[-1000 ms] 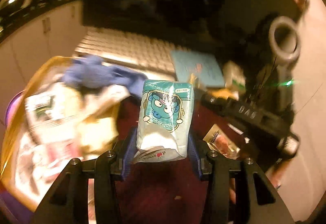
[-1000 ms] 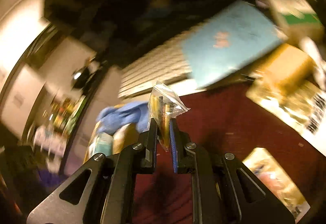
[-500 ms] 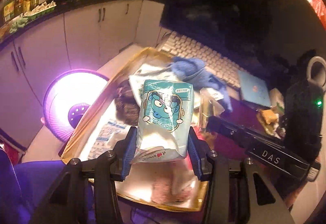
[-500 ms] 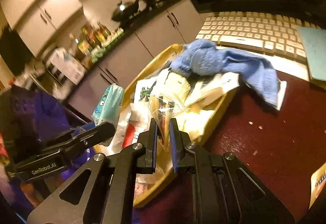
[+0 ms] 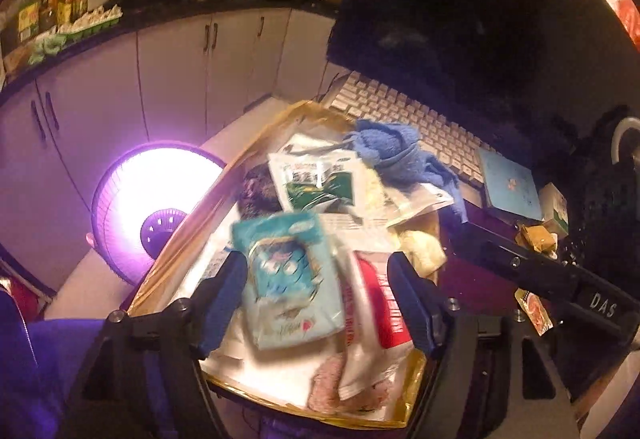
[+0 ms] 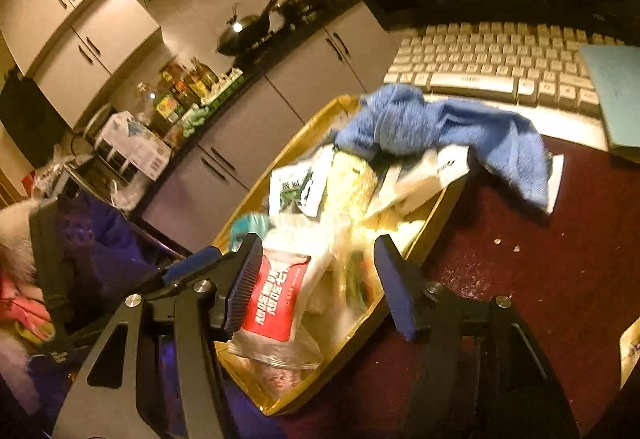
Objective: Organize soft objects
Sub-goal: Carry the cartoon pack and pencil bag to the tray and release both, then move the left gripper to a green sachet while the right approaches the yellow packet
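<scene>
Both my left gripper (image 5: pixel 316 279) and right gripper (image 6: pixel 316 275) are spread, released. The teal pack (image 5: pixel 288 275) and clear bag (image 6: pixel 352 263) sit in the gold tray (image 5: pixel 256 143); a packet (image 5: pixel 534 309) remains at 3 o'clock on the tabletop (image 6: pixel 540 279), I judge.

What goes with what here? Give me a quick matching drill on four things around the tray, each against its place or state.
Things:
1. blue towel
2. teal pack
3. keyboard
4. red-label pouch

Places or states:
A. on the desk beyond the tray
B. blurred, loose between the open jaws of the left gripper
C. draped over the tray's far corner, one end hanging onto the red mat
D. lying in the near end of the tray

Pairs: 1-C, 2-B, 3-A, 4-D
</scene>
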A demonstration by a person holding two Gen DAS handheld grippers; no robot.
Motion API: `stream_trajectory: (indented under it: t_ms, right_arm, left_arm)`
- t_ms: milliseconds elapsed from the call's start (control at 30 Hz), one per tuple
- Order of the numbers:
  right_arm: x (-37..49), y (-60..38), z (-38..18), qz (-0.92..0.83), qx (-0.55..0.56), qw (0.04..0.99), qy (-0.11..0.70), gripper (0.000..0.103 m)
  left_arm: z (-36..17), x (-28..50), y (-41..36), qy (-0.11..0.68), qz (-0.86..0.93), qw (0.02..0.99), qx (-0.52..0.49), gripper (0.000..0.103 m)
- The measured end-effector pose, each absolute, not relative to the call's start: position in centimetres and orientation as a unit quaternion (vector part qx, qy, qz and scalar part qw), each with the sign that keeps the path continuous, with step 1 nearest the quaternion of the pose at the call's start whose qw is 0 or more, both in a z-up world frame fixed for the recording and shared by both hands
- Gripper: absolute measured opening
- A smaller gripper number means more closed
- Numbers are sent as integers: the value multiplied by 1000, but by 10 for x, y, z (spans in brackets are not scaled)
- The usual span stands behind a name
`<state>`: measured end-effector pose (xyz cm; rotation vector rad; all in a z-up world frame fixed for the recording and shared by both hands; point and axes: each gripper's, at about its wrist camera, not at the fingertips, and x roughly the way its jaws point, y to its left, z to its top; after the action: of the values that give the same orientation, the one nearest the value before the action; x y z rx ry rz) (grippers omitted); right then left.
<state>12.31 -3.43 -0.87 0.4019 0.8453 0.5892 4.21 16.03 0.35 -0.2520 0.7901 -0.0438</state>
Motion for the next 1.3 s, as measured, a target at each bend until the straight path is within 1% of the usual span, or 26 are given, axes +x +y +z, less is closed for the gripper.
stream_trajectory:
  t_ms: [100, 200, 267, 333, 500, 567, 667, 733, 833, 933, 1067, 1133, 1233, 1300]
  right_arm:
    - [119, -41, -2, 293, 199, 847, 396, 59]
    - [116, -60, 6, 283, 215, 852, 385, 59]
    - [116, -75, 11, 269, 226, 855, 381, 59]
    - [117, -95, 15, 236, 242, 862, 377, 59]
    - [113, -179, 18, 57, 311, 878, 360, 59]
    - [109, -215, 12, -25, 338, 872, 354, 59]
    - [105, -249, -1, -79, 373, 854, 354, 59]
    - [101, -266, -8, -105, 394, 843, 351, 59]
    - [95, -283, -14, -138, 418, 830, 343, 59]
    - [93, -294, -18, -154, 440, 815, 344, 59]
    - [95, -308, -27, -183, 455, 796, 354, 57]
    - [95, -314, -31, -191, 461, 790, 355, 50]
    - [101, -315, -35, -189, 460, 787, 364, 49]
    - [102, -317, -39, -202, 458, 785, 364, 49]
  left_arm:
    - [12, 39, 156, 365, -12, 924, -111, 73]
    - [20, 36, 155, 346, -9, 931, -115, 79]
    - [24, 35, 153, 339, -18, 933, -121, 79]
    - [28, 35, 147, 335, -38, 933, -128, 79]
    - [35, 46, 113, 339, -99, 926, -133, 79]
    - [36, 59, 89, 352, -124, 921, -115, 79]
    - [31, 84, 55, 384, -154, 907, -82, 79]
    - [22, 104, 26, 422, -173, 889, -37, 79]
    - [10, 129, 1, 445, -192, 875, -13, 79]
    - [-9, 157, -17, 478, -192, 857, -12, 79]
    - [-33, 194, -24, 528, -177, 830, -37, 79]
    - [-39, 207, -24, 536, -172, 826, -44, 79]
    - [-35, 219, -15, 520, -155, 837, -75, 79]
    - [-31, 229, -14, 522, -152, 836, -79, 79]
